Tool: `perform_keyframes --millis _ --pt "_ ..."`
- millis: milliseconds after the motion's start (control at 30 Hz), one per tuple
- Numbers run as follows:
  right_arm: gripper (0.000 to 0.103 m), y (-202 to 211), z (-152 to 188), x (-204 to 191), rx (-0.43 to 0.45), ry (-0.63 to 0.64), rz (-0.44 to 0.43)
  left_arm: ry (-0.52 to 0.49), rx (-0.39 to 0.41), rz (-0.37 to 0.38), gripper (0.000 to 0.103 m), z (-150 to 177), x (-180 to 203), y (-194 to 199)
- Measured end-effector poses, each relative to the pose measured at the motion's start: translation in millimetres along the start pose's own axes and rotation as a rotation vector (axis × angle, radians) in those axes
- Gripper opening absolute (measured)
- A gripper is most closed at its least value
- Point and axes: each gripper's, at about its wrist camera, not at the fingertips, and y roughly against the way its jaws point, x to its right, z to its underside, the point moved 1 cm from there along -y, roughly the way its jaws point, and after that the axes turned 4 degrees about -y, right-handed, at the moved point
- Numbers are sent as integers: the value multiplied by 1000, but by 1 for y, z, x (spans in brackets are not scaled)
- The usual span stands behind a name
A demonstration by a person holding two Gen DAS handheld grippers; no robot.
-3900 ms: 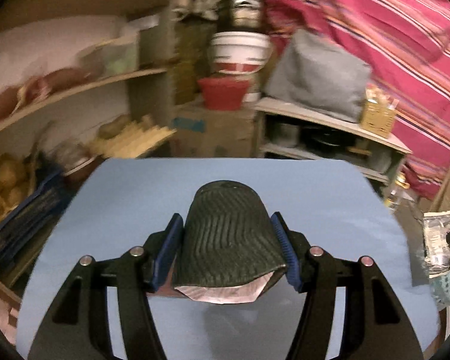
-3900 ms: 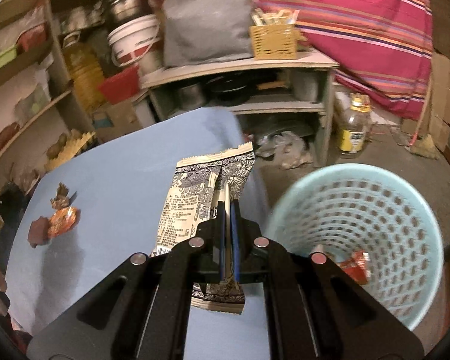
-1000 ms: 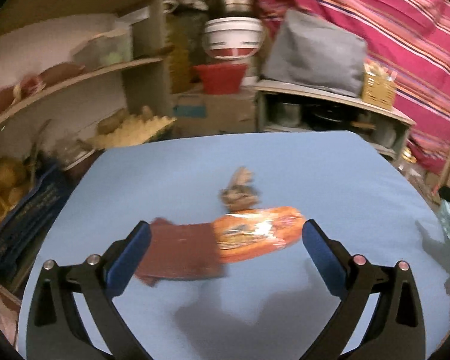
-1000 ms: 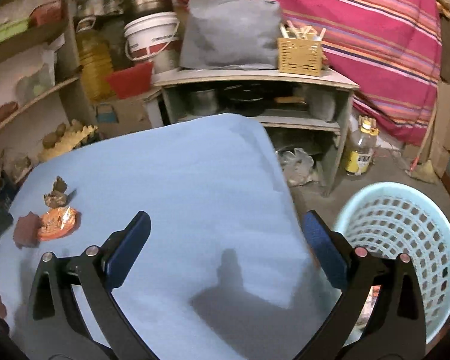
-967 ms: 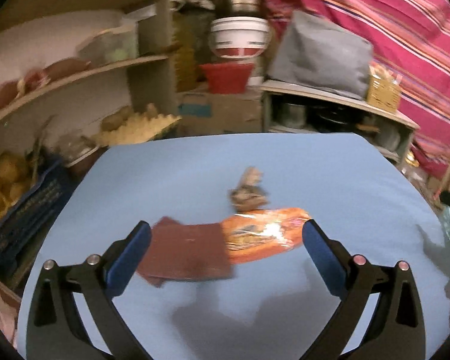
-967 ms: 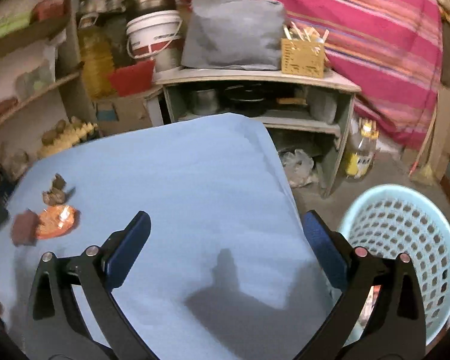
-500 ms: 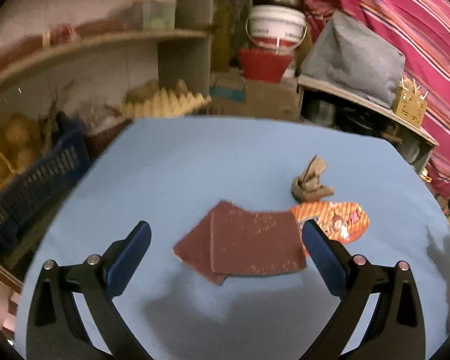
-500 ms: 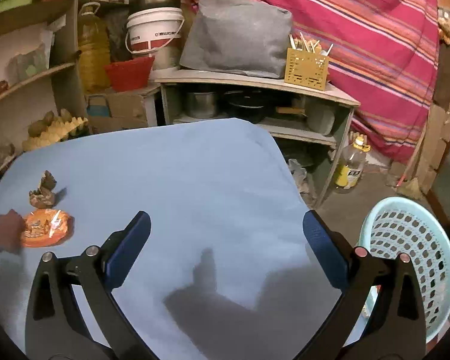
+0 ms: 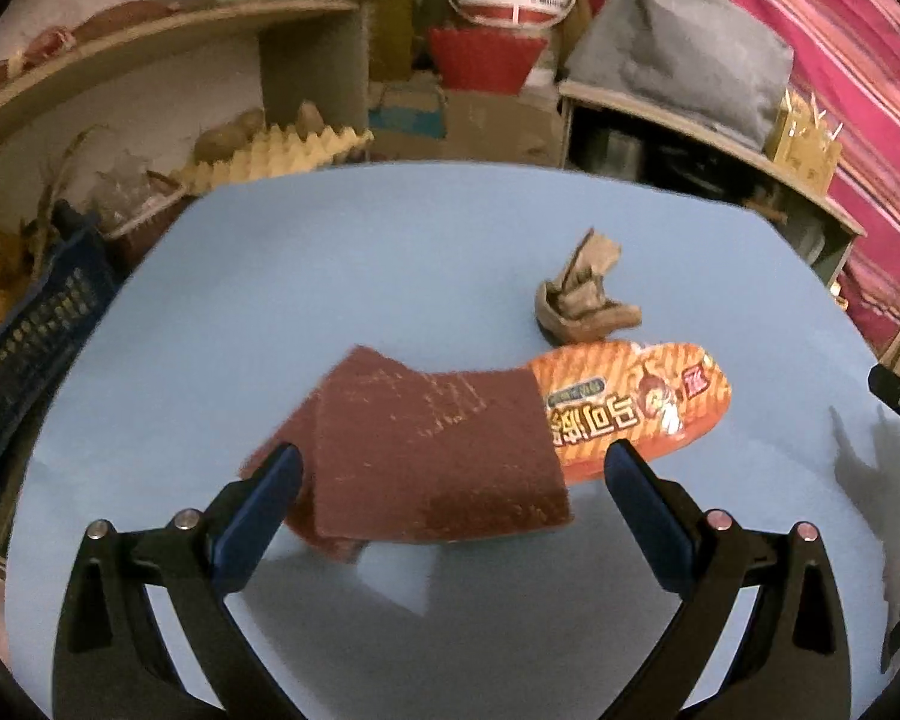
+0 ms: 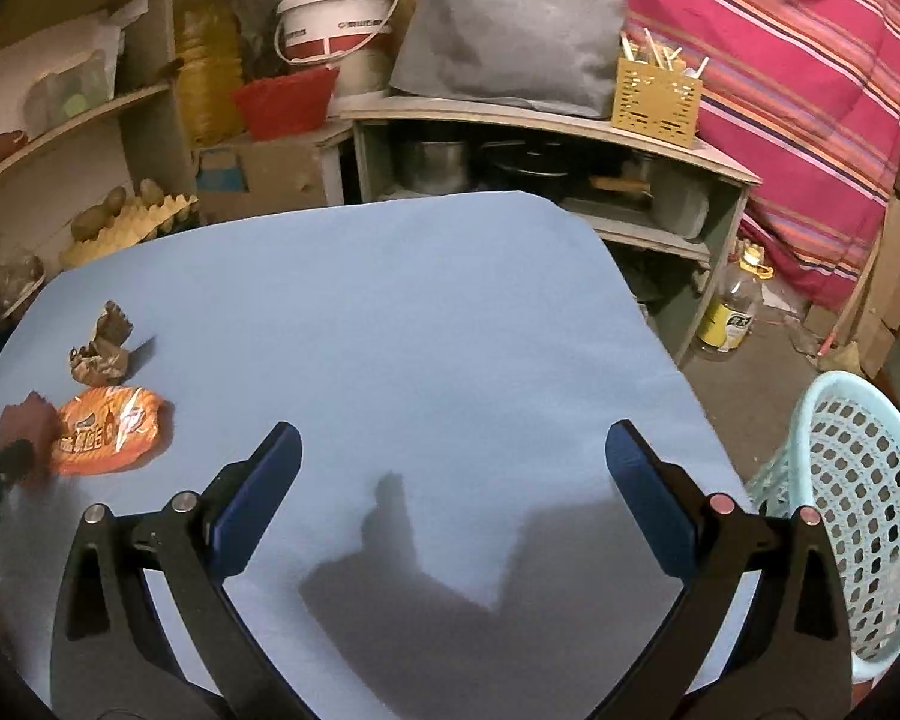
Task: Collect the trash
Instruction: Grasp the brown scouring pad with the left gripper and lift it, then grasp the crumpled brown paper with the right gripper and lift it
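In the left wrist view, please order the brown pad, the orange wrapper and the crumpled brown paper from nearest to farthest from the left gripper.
1. Brown pad, between the fingers of the left gripper.
2. Orange wrapper, just beyond, to the right.
3. Crumpled brown paper, farthest, behind the wrapper.

Upside-down Chinese characters on the orange snack wrapper (image 9: 630, 408), not legible.

White bucket (image 10: 334, 12); grey bag (image 10: 513, 24); oil jug (image 10: 207, 48).
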Motion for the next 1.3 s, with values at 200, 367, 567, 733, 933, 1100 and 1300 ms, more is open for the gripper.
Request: perform_keyframes --millis 200,367,567,733,933,1100,1300 --pt "99 -1 4 -11 -4 47 -4 46 -22 0 98 -1 -11 -8" --pt "99 -2 8 -16 -10 62 -10 22 -27 -12 94 -1 -9 -10" --pt "99 -1 13 -21 -23 74 -26 -36 -37 -61 86 -1 -3 -12" --pt "99 -2 14 -22 -34 70 -38 -34 -33 -53 85 0 -4 -12" --pt "99 -2 12 -24 -36 65 -63 6 -14 -18 85 -2 -19 -1" --pt "99 6 9 -46 -7 123 -87 26 50 -29 85 -6 -42 23" --pt "99 7 5 -98 25 159 -127 65 129 -54 85 -14 -85 50"
